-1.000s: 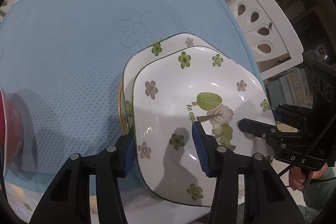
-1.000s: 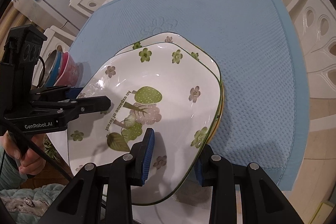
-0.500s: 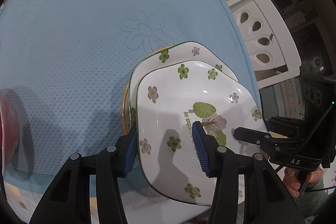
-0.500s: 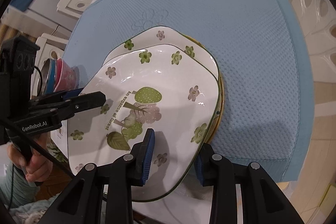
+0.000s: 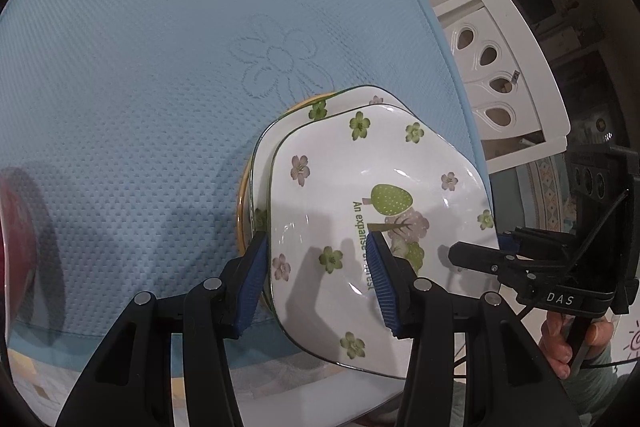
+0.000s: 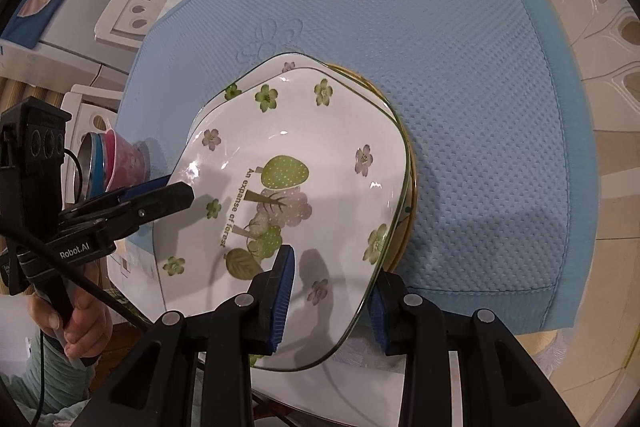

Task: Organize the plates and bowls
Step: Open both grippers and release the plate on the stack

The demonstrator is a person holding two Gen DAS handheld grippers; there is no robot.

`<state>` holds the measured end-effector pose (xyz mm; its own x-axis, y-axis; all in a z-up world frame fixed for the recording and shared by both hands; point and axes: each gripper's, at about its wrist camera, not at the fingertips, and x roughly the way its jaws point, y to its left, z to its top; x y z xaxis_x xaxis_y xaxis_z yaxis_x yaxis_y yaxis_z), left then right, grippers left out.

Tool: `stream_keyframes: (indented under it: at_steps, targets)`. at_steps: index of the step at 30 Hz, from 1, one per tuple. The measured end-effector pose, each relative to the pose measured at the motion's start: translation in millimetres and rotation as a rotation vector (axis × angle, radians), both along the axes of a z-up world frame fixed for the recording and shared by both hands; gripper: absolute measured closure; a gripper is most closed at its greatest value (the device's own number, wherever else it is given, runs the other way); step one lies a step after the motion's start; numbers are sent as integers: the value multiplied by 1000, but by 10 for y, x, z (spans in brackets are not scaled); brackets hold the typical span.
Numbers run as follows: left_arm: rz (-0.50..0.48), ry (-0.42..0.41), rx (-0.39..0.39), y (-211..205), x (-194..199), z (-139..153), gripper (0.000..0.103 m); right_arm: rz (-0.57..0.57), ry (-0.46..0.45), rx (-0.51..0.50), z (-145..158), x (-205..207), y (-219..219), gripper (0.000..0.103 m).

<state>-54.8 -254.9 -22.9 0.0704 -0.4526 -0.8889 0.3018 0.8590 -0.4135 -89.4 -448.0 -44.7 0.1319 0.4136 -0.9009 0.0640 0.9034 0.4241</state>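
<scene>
A white squarish plate with green flowers and a tree picture (image 5: pixel 340 195) (image 6: pixel 328 131) is held tilted above a matching plate (image 5: pixel 332 99) (image 6: pixel 276 65) that lies on a yellow-rimmed dish (image 5: pixel 244 203) (image 6: pixel 412 187). My left gripper (image 5: pixel 318 279) straddles the top plate's left rim, one finger under it and one over it. My right gripper (image 6: pixel 332 295) straddles the opposite rim the same way. Each gripper shows in the other's view, the right one (image 5: pixel 480 251) at the plate's right edge and the left one (image 6: pixel 160 193) at its left edge.
A blue textured mat (image 5: pixel 160 67) (image 6: pixel 440 47) covers the white table. Stacked bowls, pink outermost (image 6: pixel 120 159), stand at the mat's left; a red blur (image 5: pixel 12 227) shows at the left edge. White chairs (image 5: pixel 500 75) (image 6: pixel 136 7) stand around the table.
The top plate has risen with both grippers and come toward the table's near edge. The plate under it and the yellow-rimmed dish show more.
</scene>
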Motion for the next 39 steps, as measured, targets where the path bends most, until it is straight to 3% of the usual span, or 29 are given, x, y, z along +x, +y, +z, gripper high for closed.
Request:
stream_keyframes:
  at_steps: [5, 8, 19, 39]
  targets:
    - [1, -10, -4, 14, -1, 6, 58, 12, 30, -43, 39, 41, 23, 70]
    - [8, -52, 25, 52, 0, 55, 57, 38, 24, -152, 95, 50, 84, 69]
    - [120, -45, 12, 363, 140, 56, 58, 76, 29, -167, 129, 111, 131, 69]
    - [115, -8, 42, 192, 53, -109, 55, 63, 61, -164, 22, 130, 18, 69]
